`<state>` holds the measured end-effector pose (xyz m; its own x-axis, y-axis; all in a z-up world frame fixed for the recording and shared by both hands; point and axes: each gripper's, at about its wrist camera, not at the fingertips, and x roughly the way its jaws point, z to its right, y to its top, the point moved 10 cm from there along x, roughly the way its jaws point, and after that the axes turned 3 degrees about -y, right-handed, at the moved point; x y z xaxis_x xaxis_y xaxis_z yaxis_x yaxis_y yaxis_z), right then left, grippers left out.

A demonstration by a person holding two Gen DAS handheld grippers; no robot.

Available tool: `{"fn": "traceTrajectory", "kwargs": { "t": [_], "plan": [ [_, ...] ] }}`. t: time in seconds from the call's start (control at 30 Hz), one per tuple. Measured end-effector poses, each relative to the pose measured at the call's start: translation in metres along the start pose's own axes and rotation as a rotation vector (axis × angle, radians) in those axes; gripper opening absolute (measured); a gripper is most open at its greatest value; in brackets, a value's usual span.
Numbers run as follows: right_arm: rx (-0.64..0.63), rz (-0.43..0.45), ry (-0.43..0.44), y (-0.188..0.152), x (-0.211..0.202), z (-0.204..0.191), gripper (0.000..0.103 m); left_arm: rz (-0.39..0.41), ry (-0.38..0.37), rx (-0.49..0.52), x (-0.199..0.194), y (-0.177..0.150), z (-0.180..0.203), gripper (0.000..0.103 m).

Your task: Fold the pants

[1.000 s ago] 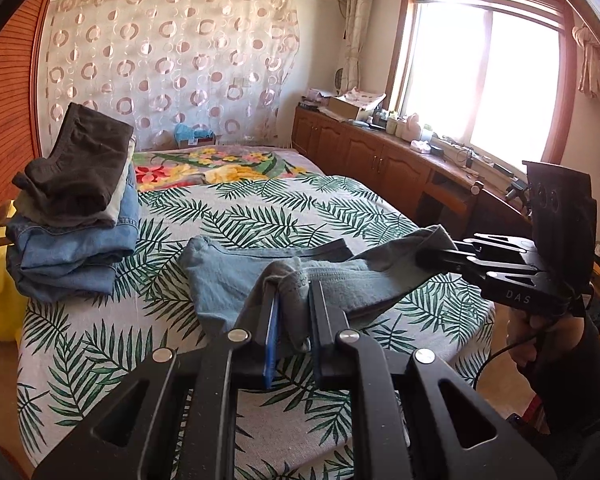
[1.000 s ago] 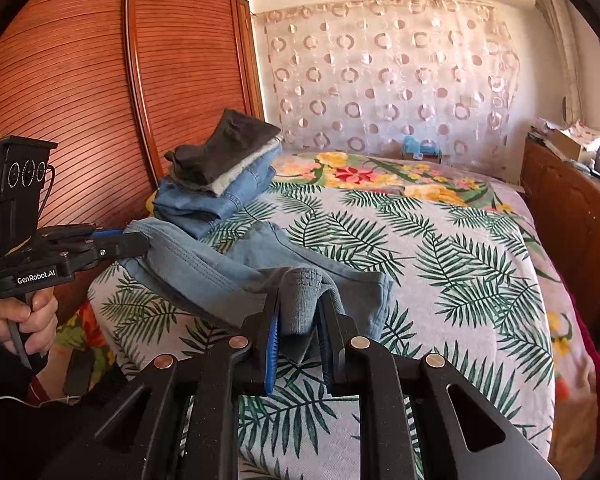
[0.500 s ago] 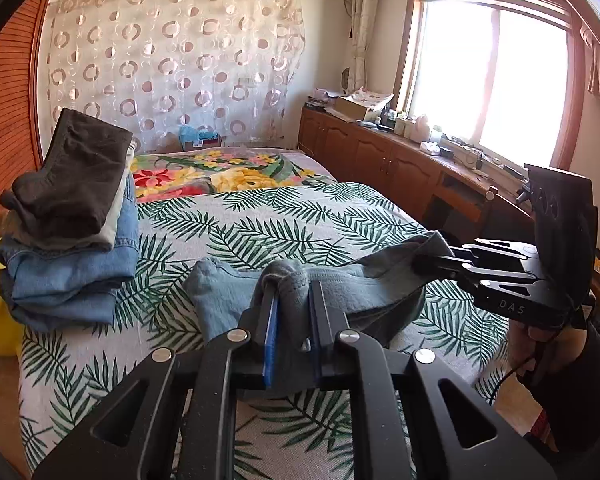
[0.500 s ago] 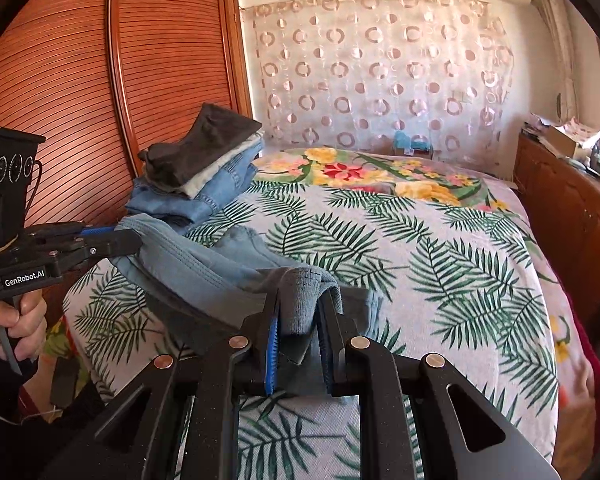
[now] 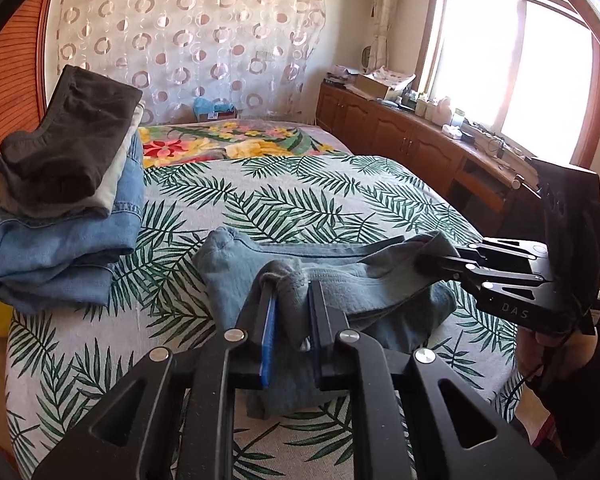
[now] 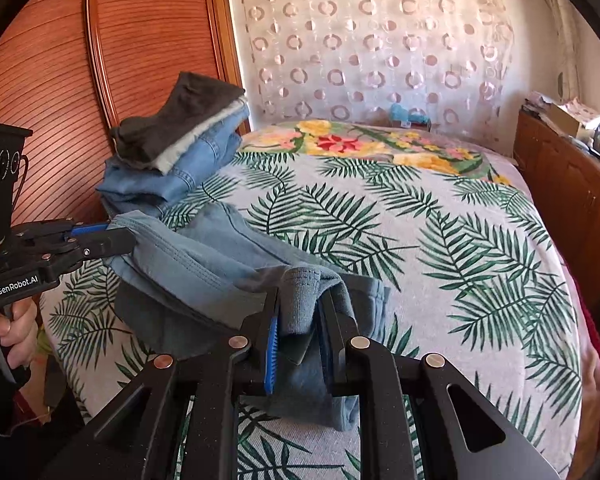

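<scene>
Pinching light-blue pants point(image 5: 340, 280): left gripper point(image 5: 290, 304), right gripper point(image 6: 298, 312) each clamp bunched edge near folded stack point(image 5: 64, 200). Denim soft, floppy, moderately heavy; hold thick seams.

Light blue denim pants point(image 5: 340, 276), bunched, waistband lifted, rest draped on leaf-print bedspread point(image 5: 300, 196)

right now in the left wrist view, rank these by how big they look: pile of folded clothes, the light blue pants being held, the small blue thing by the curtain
1. light blue pants and pile of folded clothes: they look alike, and the pants are nearer the camera, so unranked
2. small blue thing, by far the smallest, farthest away
</scene>
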<state>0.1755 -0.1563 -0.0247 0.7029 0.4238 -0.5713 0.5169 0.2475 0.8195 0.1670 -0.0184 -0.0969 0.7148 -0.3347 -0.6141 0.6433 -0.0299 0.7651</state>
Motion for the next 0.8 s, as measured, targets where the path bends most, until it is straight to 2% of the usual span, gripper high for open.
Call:
{"fn": "traceTrajectory", "kwargs": {
  "t": [0.1, 0.17, 0.23, 0.33, 0.5, 0.57, 0.8],
  "plan": [
    [-0.002, -0.008, 0.000, -0.001, 0.001, 0.001, 0.017, -0.014, 0.007, -0.002, 0.004, -0.002, -0.002, 0.018],
    [-0.002, -0.015, -0.003, -0.002, 0.003, 0.002, 0.017, -0.024, 0.015, 0.006, 0.006, -0.005, -0.003, 0.026],
    [0.001, -0.022, -0.006, -0.003, 0.005, 0.003, 0.017, -0.031, 0.025, 0.013, 0.008, -0.008, -0.004, 0.042],
    [0.004, -0.032, -0.004, -0.004, 0.009, 0.003, 0.017, -0.044, 0.025, 0.020, 0.009, -0.016, -0.006, 0.052],
    [0.001, -0.019, -0.020, -0.003, 0.003, 0.005, 0.031, -0.068, 0.022, 0.013, 0.008, -0.032, -0.012, 0.070],
    [-0.001, -0.009, -0.033, -0.003, -0.003, 0.009, 0.043, -0.078, 0.028, 0.002, 0.005, -0.038, -0.017, 0.070],
    [-0.056, -0.038, -0.027, -0.026, -0.019, 0.015, 0.044, -0.094, 0.081, 0.002, -0.002, -0.048, -0.037, 0.070]
  ]
}}
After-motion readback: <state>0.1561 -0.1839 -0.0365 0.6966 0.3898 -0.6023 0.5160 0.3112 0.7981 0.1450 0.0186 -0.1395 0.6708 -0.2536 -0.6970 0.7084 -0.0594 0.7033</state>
